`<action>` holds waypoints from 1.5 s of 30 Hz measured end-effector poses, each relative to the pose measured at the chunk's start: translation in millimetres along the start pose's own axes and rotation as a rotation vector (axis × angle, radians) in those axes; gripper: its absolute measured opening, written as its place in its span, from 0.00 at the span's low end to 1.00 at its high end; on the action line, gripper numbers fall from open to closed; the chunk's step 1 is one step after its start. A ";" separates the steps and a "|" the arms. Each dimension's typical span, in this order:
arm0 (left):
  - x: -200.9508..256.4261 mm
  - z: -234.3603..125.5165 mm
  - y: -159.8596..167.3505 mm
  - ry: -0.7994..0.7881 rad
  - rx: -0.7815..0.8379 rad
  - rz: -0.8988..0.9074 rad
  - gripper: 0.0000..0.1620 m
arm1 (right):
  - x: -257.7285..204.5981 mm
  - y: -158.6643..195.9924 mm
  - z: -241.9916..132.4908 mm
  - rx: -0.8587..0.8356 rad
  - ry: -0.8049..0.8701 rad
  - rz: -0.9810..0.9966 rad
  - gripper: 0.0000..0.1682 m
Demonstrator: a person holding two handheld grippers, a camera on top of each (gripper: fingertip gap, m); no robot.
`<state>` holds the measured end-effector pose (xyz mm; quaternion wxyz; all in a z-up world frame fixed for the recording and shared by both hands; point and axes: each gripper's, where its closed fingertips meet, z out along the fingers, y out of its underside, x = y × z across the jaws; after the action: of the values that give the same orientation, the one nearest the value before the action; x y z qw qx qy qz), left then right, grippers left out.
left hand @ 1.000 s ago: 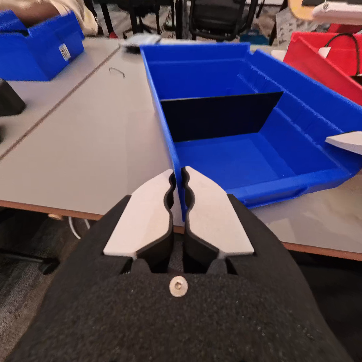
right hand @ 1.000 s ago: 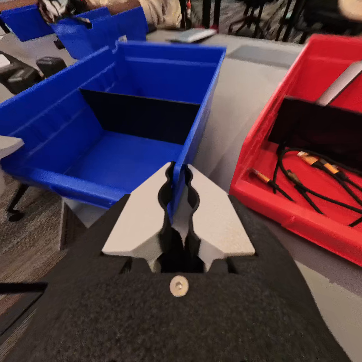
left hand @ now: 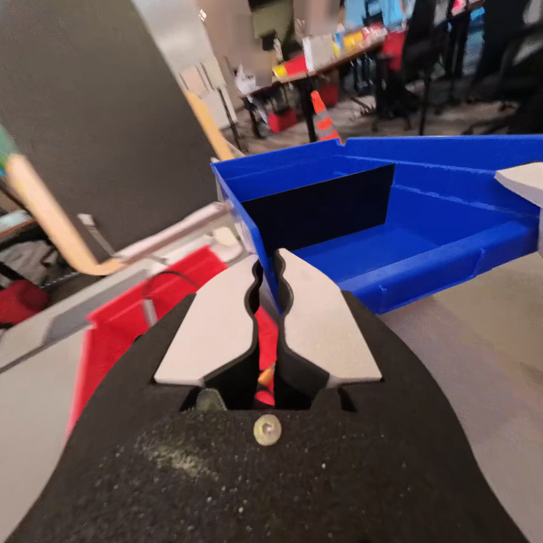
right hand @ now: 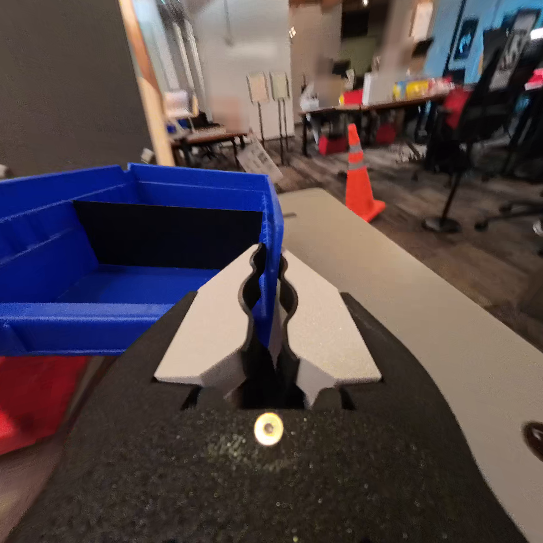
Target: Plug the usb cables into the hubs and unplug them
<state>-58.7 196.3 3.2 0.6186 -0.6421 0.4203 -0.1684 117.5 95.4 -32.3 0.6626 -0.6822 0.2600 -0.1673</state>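
A blue plastic bin point(left hand: 411, 252) with a black divider point(left hand: 317, 208) is held up in the air between both grippers. My left gripper point(left hand: 269, 258) is shut on the bin's left wall. My right gripper point(right hand: 271, 252) is shut on the bin's right wall point(right hand: 271, 223). The near compartment of the bin point(right hand: 141, 285) looks empty. The right gripper's finger point(left hand: 523, 182) shows at the right edge of the left wrist view. A red bin point(left hand: 164, 296) with a black cable in it lies below the blue bin on the grey table point(left hand: 470, 352).
The red bin also shows at lower left in the right wrist view point(right hand: 38, 396). The grey table point(right hand: 396, 288) runs to the right with its edge near an orange cone point(right hand: 360, 176) on the floor. A dark wall panel point(left hand: 97, 117), other tables and chairs stand behind. The tips of one gripper are about 20 cm away from the tips of the other.
Both grippers have lifted the blue bin off the table and swung it round; it now hangs above the red bin, with the room behind instead of the tabletop.
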 end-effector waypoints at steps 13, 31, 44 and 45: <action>135.8 67.7 76.5 0.215 -0.202 -0.203 0.08 | 108.6 75.1 57.5 -0.321 -0.017 0.062 0.03; 40.7 -51.6 101.6 0.331 -0.124 -0.335 0.16 | 110.3 60.5 47.4 -0.267 0.000 0.031 0.16; -132.4 -92.8 187.0 -0.107 -0.214 -0.292 0.26 | -206.9 55.2 -38.5 -0.034 -0.581 -0.091 0.25; -130.5 -90.4 191.0 -0.098 -0.226 -0.315 0.26 | -216.6 68.2 -37.5 -0.078 -0.572 -0.100 0.30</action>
<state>-265.6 257.6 -119.8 0.5285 -0.7726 0.3003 -0.1832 -88.2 190.5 -72.3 0.6730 -0.7387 0.0349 0.0095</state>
